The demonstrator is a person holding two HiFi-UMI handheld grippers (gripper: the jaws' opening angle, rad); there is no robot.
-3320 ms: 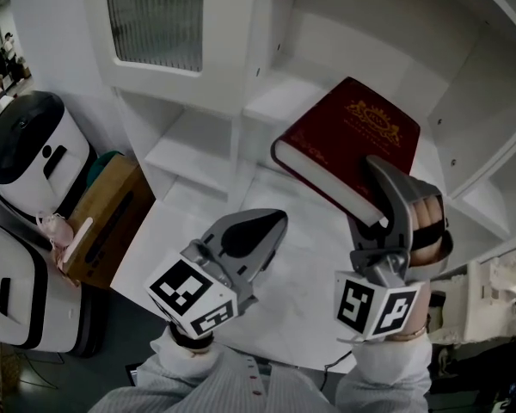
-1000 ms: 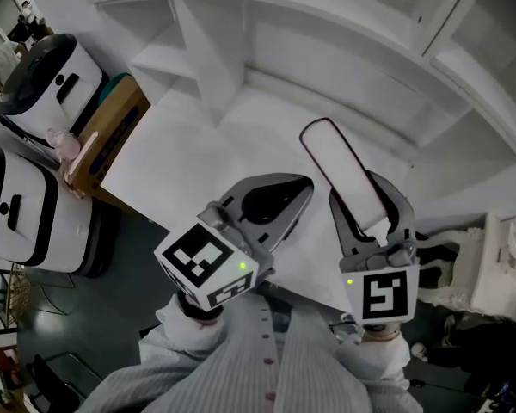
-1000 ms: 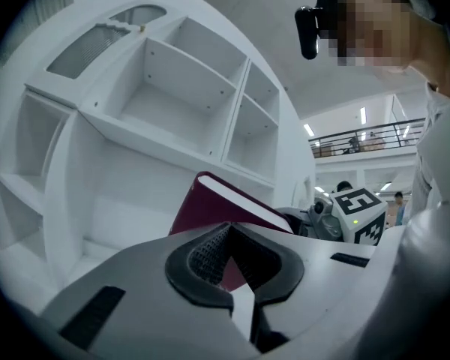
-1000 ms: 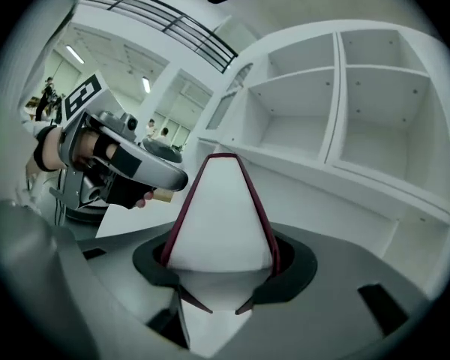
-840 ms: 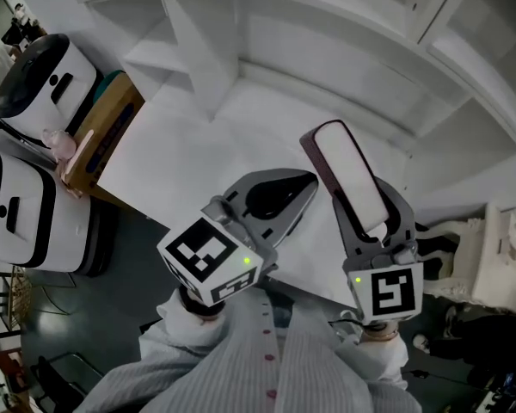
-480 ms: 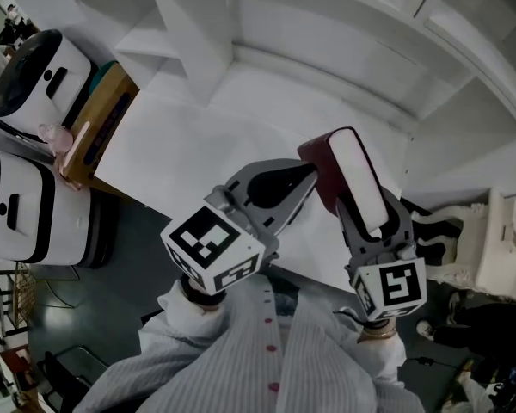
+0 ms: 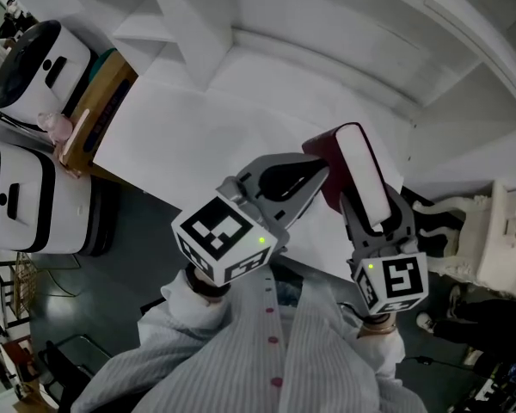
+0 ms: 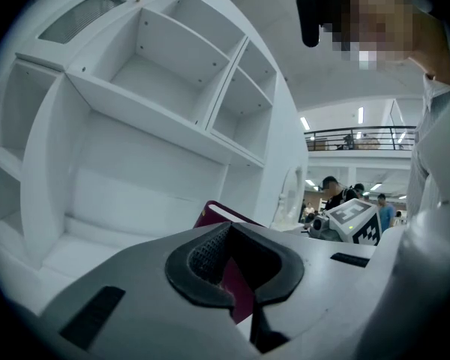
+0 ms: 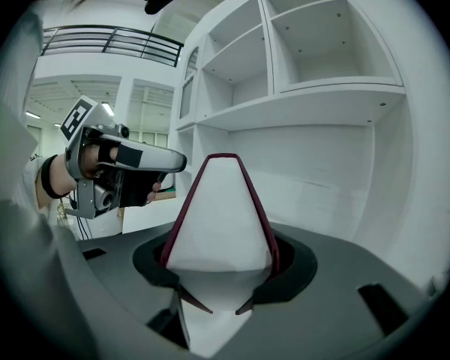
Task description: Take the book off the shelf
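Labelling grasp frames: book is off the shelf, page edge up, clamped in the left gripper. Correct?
Not quite: the right gripper clamps the book, as the right gripper view shows. The left gripper is only beside it. The book is off the shelf, page edge up.

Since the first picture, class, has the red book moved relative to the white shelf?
Yes. Clamped in the right gripper, the book has come away from the shelf toward the person, now edge-up above the front of the table.

Pale pinstriped buttoned shirt (image 7: pixel 241 364); grey left gripper (image 7: pixel 315 176) and right gripper (image 7: pixel 375 217), each with a black-and-white marker cube (image 7: pixel 222 241) and green light (image 7: pixel 261 241)
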